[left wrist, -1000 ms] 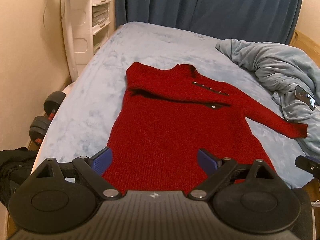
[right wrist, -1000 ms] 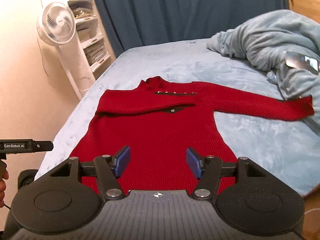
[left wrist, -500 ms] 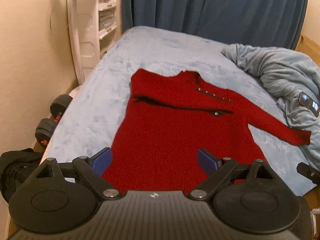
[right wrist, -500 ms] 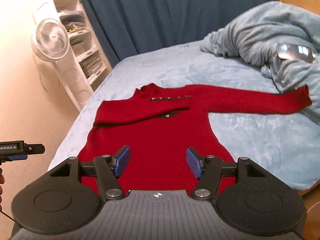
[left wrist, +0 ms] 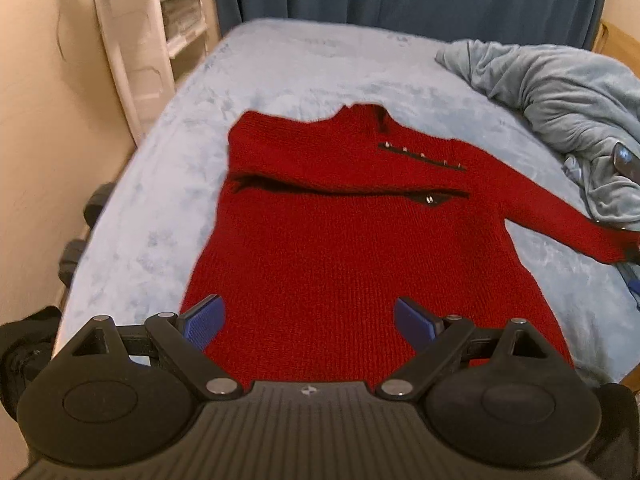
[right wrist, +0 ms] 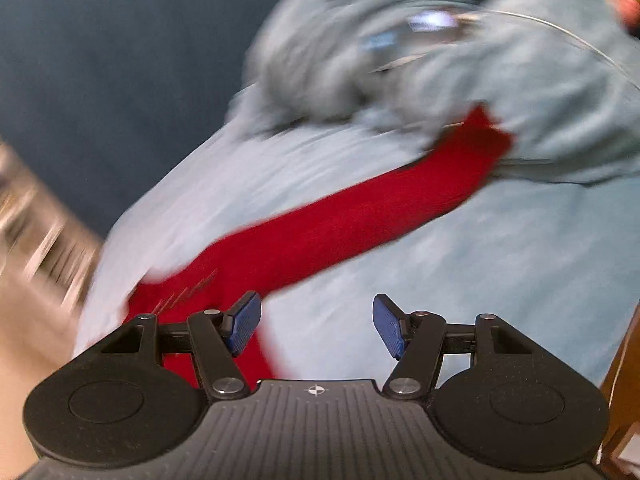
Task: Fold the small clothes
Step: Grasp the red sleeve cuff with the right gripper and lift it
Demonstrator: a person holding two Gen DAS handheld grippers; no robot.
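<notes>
The soft, floppy red sweater [left wrist: 360, 248] lies flat in the middle of the bed [left wrist: 280, 64], one sleeve [right wrist: 360, 216] reaching the right edge (best pinched at its cuff), and both the left gripper [left wrist: 310, 320] and right gripper [right wrist: 316, 326] are open and empty.

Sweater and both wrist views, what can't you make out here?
- Sweater hem: left view, hidden behind the left gripper.
- Outstretched cuff: left view, at the picture's edge.
- Sweater body: right view, mostly outside the frame; only the sleeve shows.
- Shiny thing on the blanket: motion blur.
</notes>
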